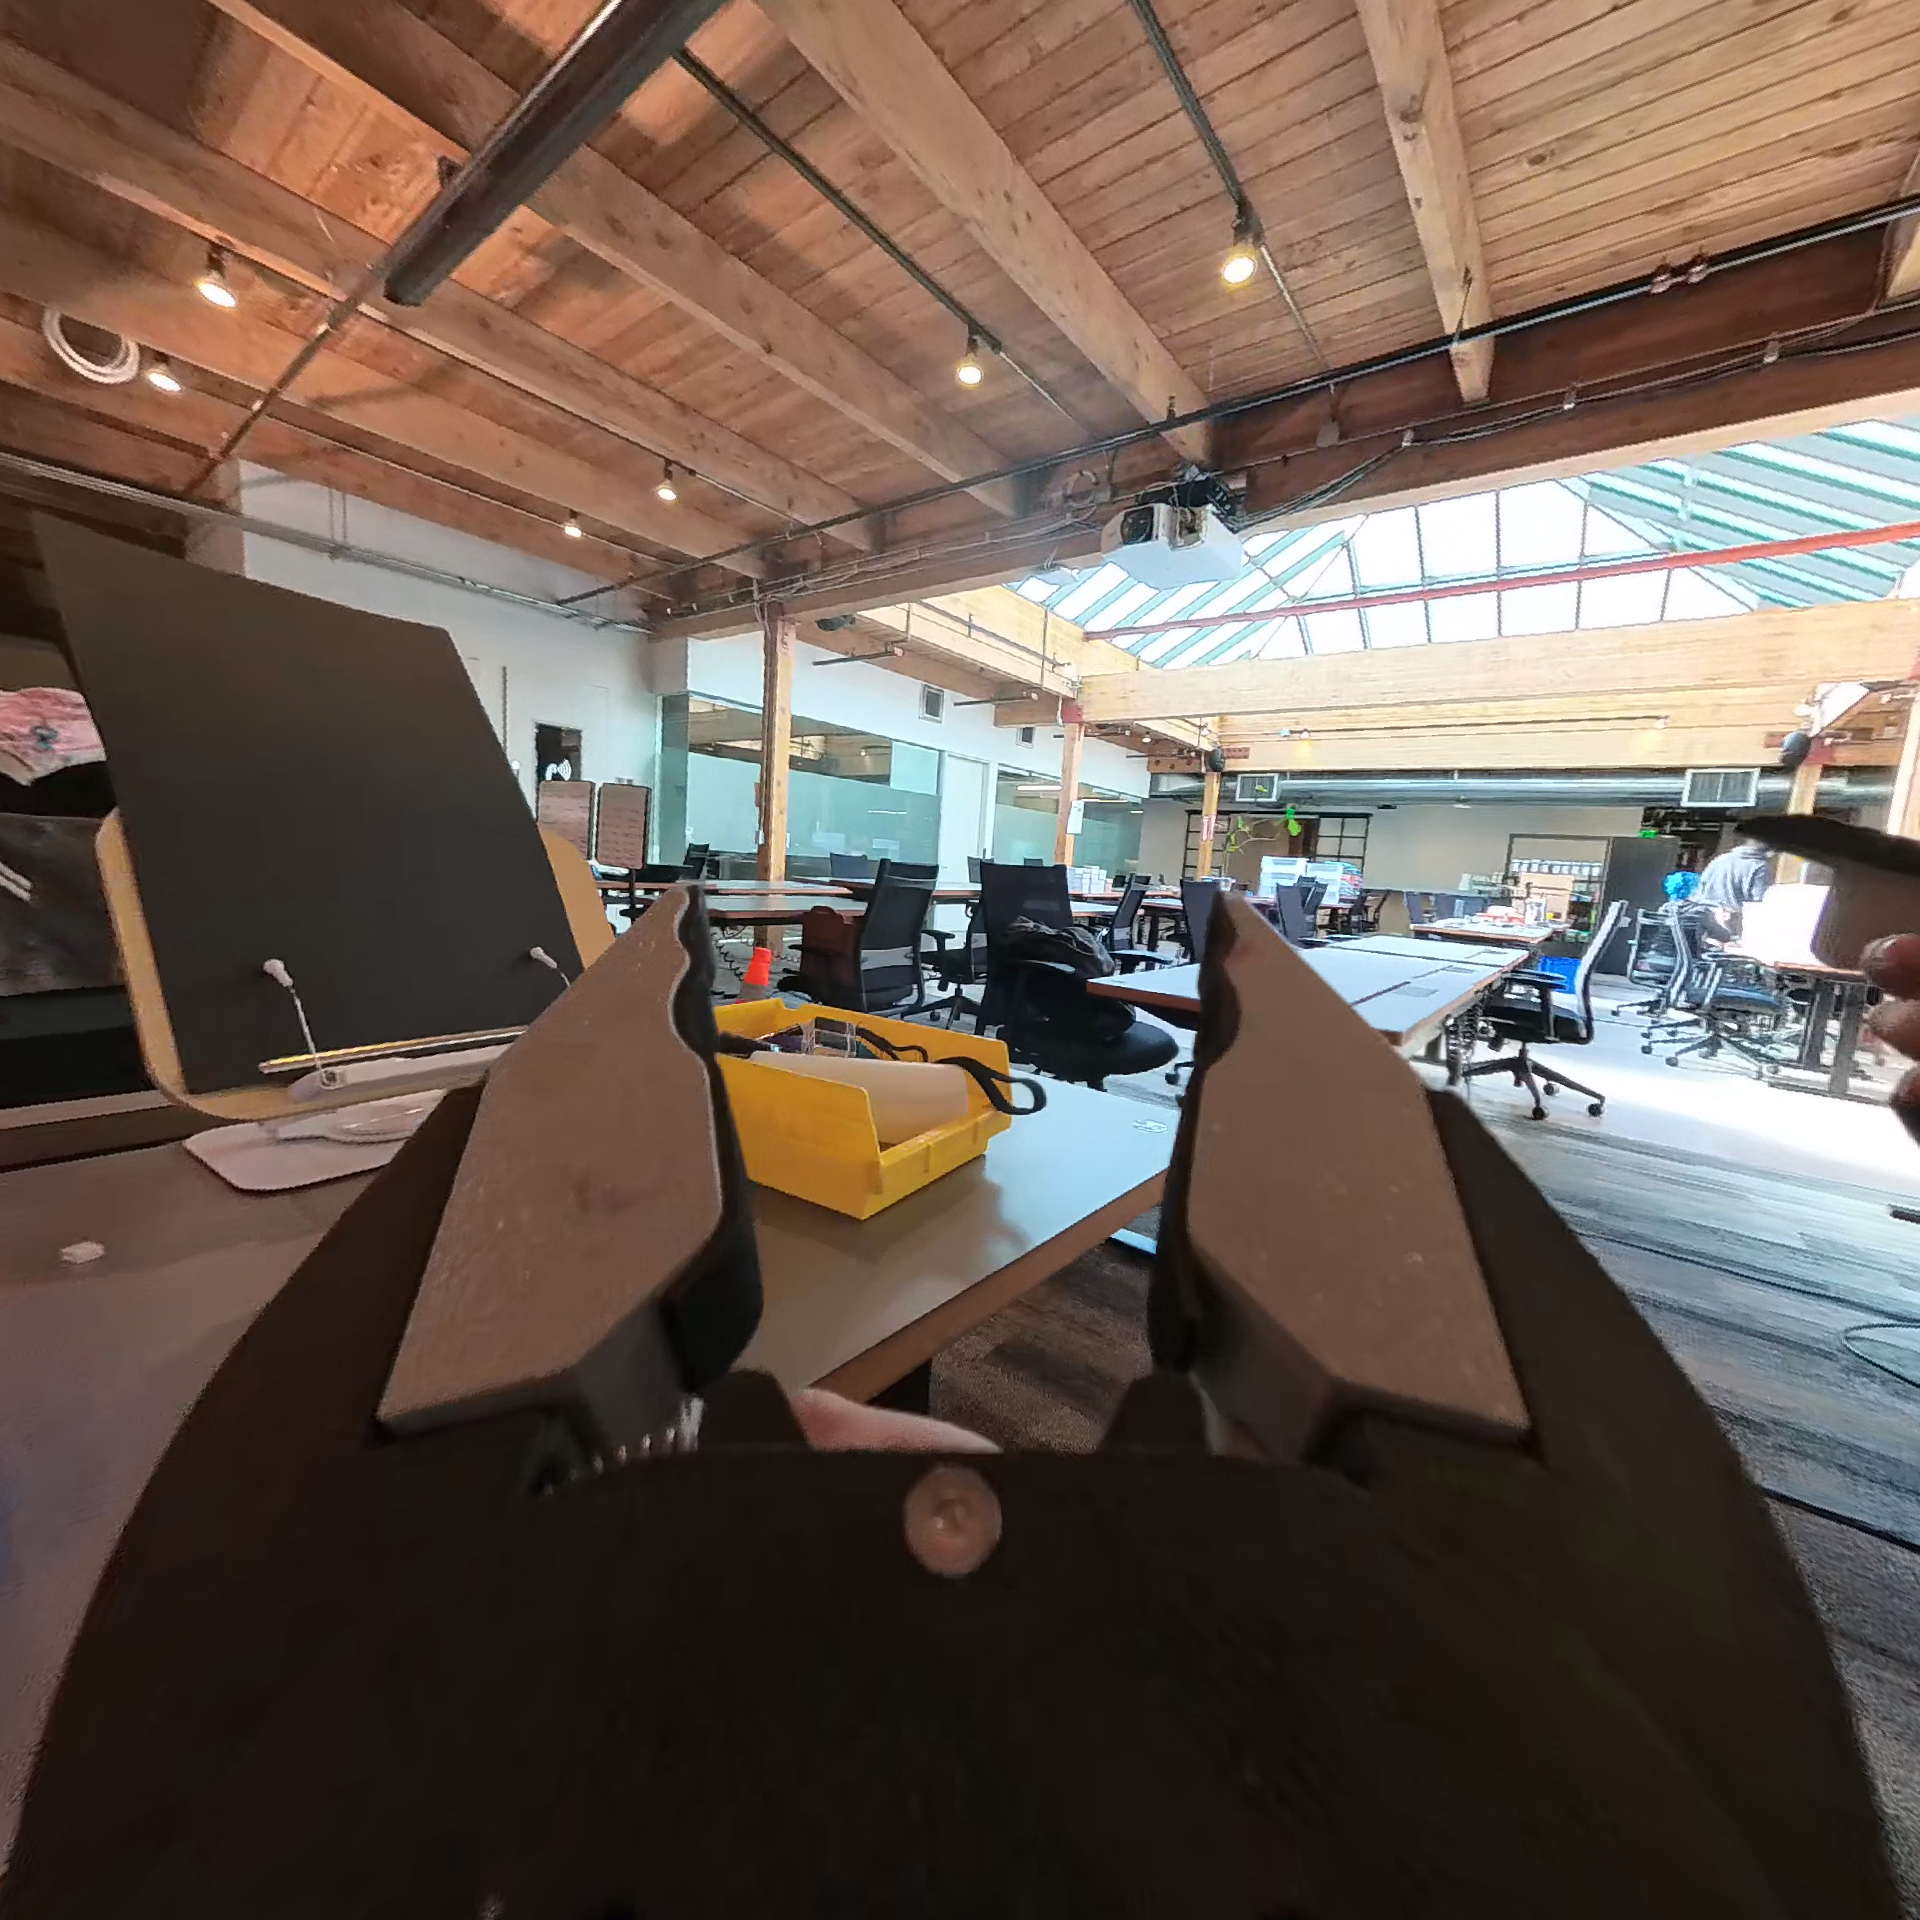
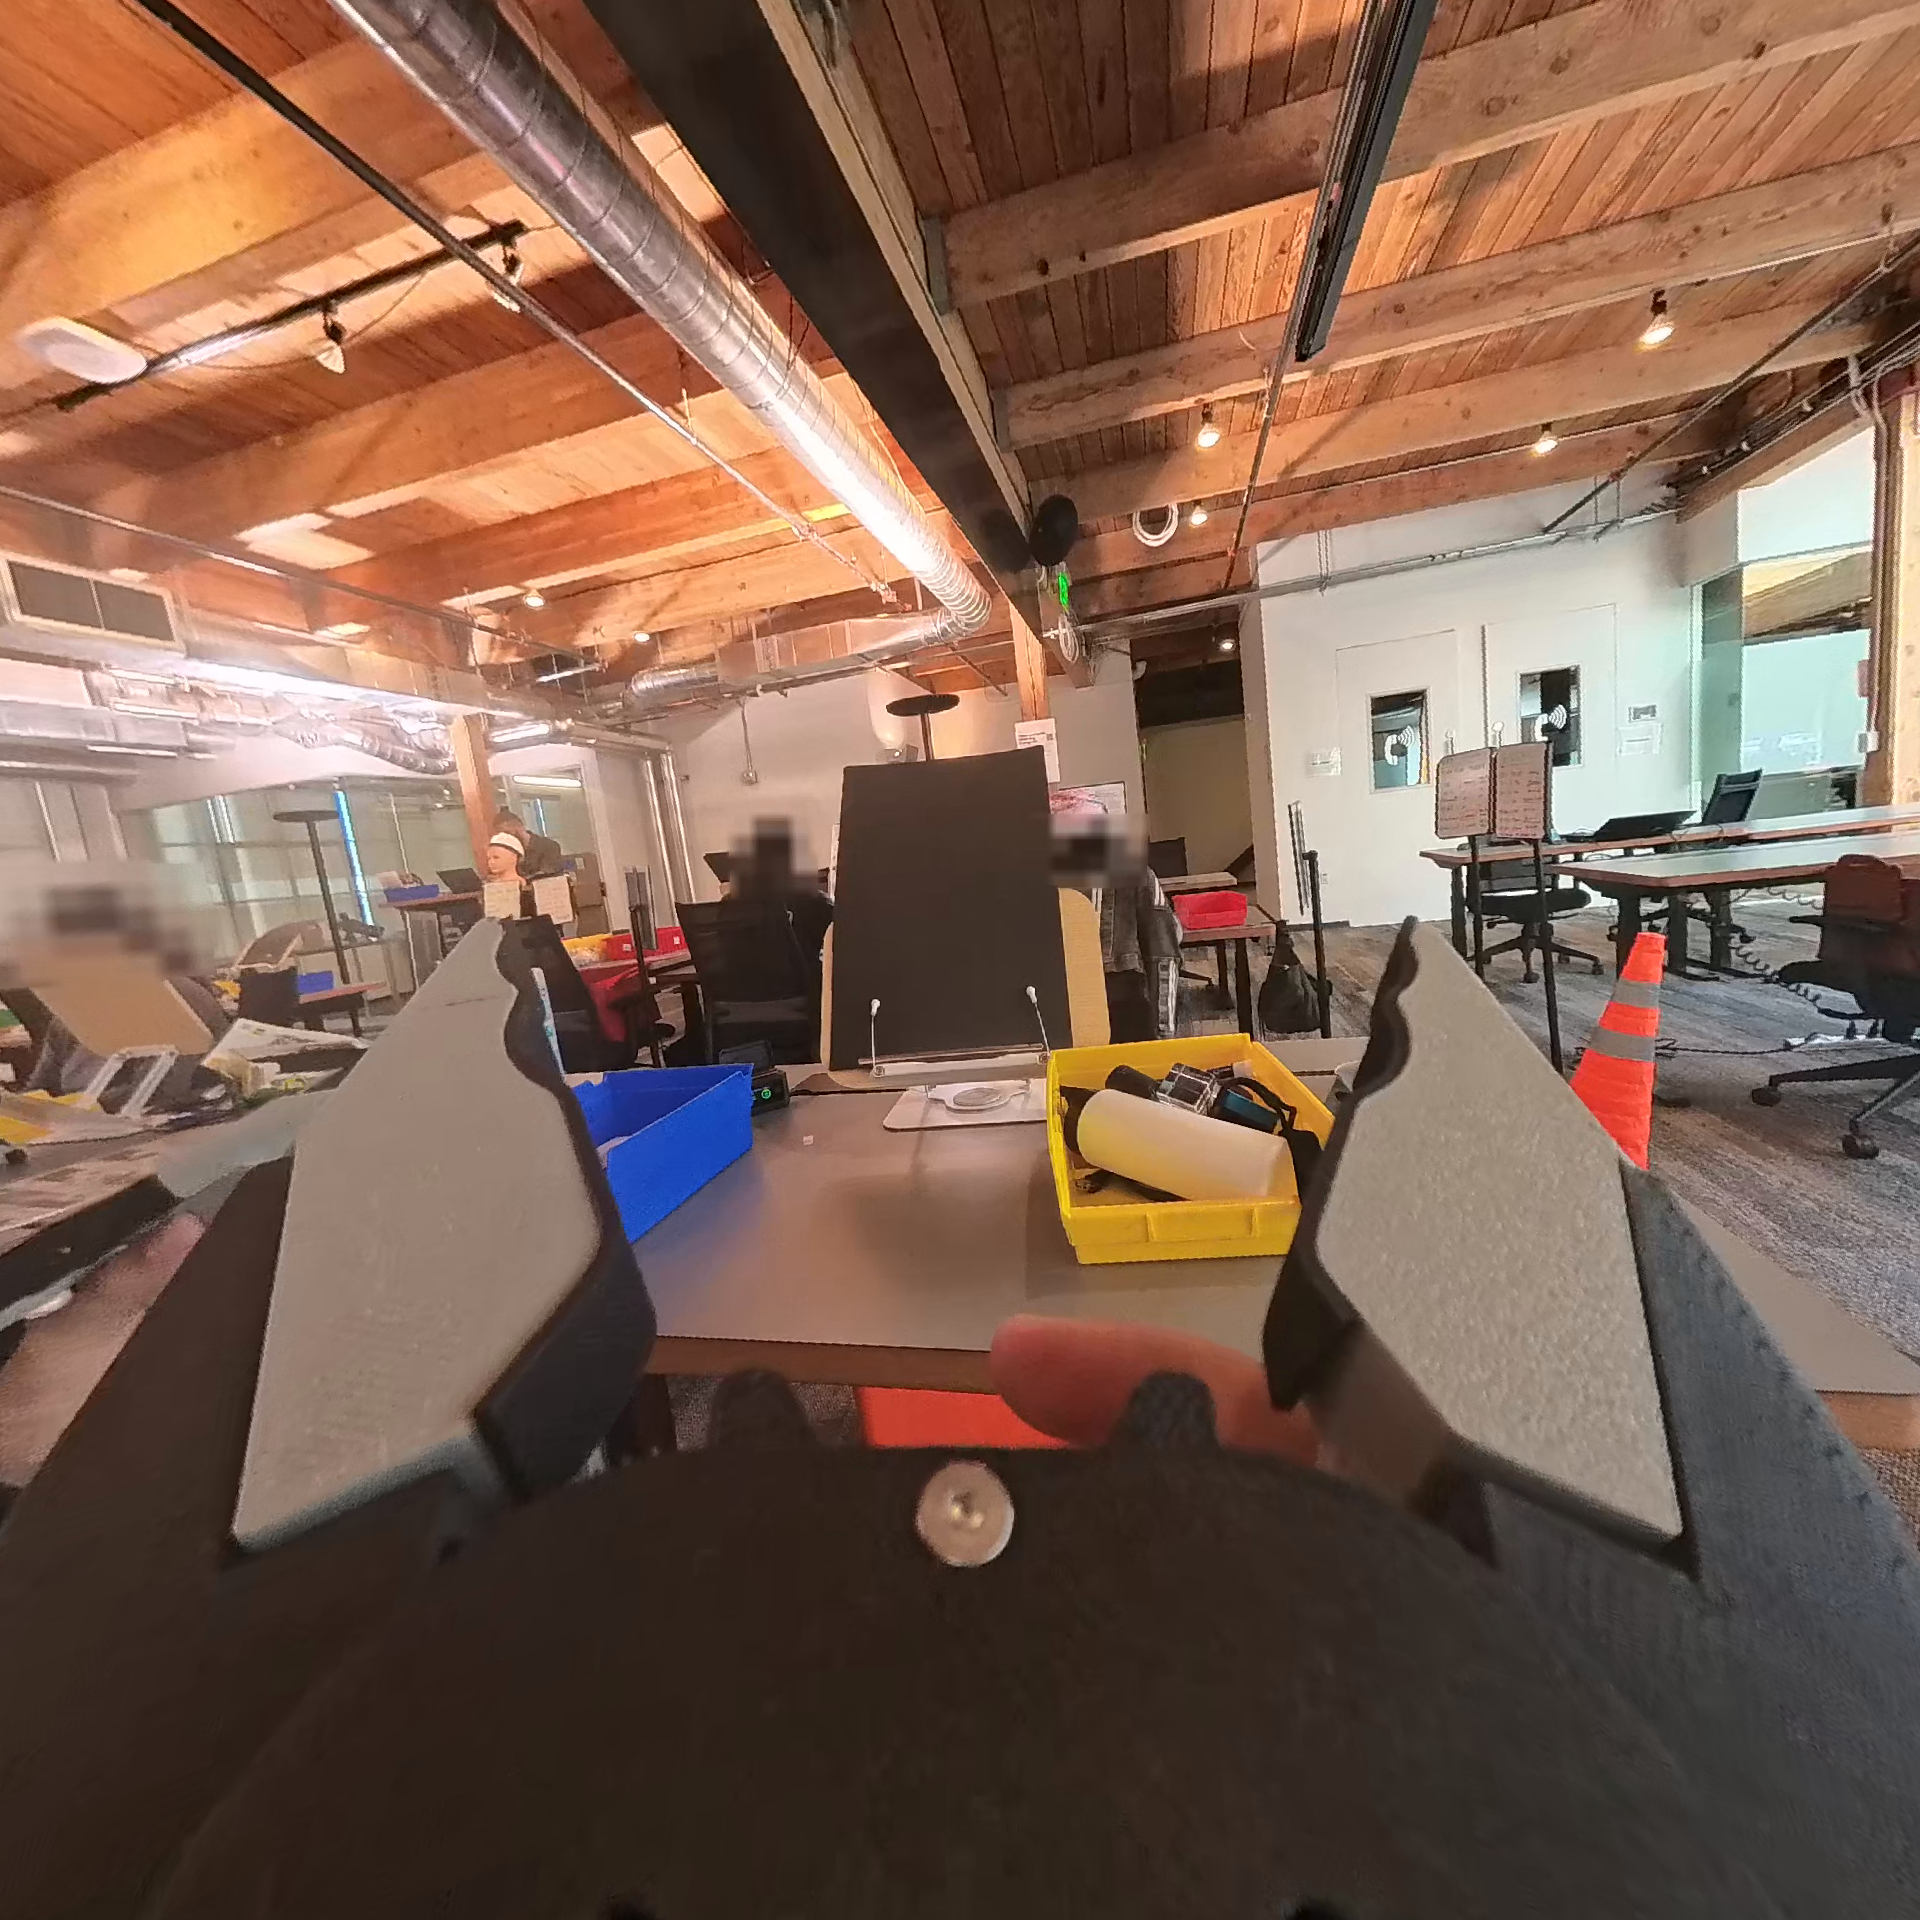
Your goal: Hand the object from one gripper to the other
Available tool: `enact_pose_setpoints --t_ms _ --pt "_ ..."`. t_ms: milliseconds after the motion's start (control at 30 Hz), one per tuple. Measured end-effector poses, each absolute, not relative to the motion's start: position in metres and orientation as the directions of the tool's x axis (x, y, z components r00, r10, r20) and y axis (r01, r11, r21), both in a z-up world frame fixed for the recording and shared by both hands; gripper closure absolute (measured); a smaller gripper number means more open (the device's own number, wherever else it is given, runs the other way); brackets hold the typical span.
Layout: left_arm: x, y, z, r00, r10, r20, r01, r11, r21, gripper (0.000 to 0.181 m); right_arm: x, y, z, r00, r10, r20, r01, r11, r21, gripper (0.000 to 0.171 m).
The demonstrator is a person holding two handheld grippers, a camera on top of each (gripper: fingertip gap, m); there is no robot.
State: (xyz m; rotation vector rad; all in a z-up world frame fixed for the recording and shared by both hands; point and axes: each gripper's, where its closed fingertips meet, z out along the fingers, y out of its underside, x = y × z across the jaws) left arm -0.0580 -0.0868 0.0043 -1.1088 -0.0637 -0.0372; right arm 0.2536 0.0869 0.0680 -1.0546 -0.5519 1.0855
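- Jaws of L gripper [image 1: 956, 935] spread wide, nothing between them; grey grainy finger plates w/ wavy black inner edges.
- L view: yellow bin [image 1: 868, 1107], hard glossy plastic, sits on grey table [image 1: 935, 1268] ahead, just past the left fingertip. White cylinder [image 1: 920, 1091] lies inside it, well apart from jaws, w/ black straps.
- L view: dark flat board [image 1: 301, 831] leans on a bent-wood stand, left of bin.
- R gripper [image 2: 961, 966] jaws also wide, empty; same grainy plates.
- R view: yellow bin [image 2: 1184, 1226] ahead between the fingers, nearer the right one; cream smooth cylinder [image 2: 1179, 1143] lies on its side inside, not touching jaws. Blue bin [image 2: 675, 1127] at left, orange cone [image 2: 1621, 1049] on floor at right.
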Motion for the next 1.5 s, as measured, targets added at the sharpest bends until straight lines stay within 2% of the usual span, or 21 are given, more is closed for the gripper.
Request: enact_pose_setpoints --t_ms 367,767,1500 --pt "-0.060 -0.078 -0.004 0.997 0.004 0.076 0.067 0.423 -0.904 0.090 0.252 0.091 0.066 0.422 0.898 -0.125 -0.443 0.084 -0.892 0.020" --pt "-0.050 -0.085 0.007 0.993 -0.045 0.110 0.119 0.450 -0.885 0.091 0.242 0.106 0.051 0.523 0.848 -0.087 -0.392 0.149 -0.908 0.020" --pt "-0.049 -0.095 0.010 0.997 -0.007 0.074 0.070 0.434 -0.898 0.090 0.226 0.102 0.040 0.482 0.873 -0.079 -0.356 0.112 -0.928 0.020"
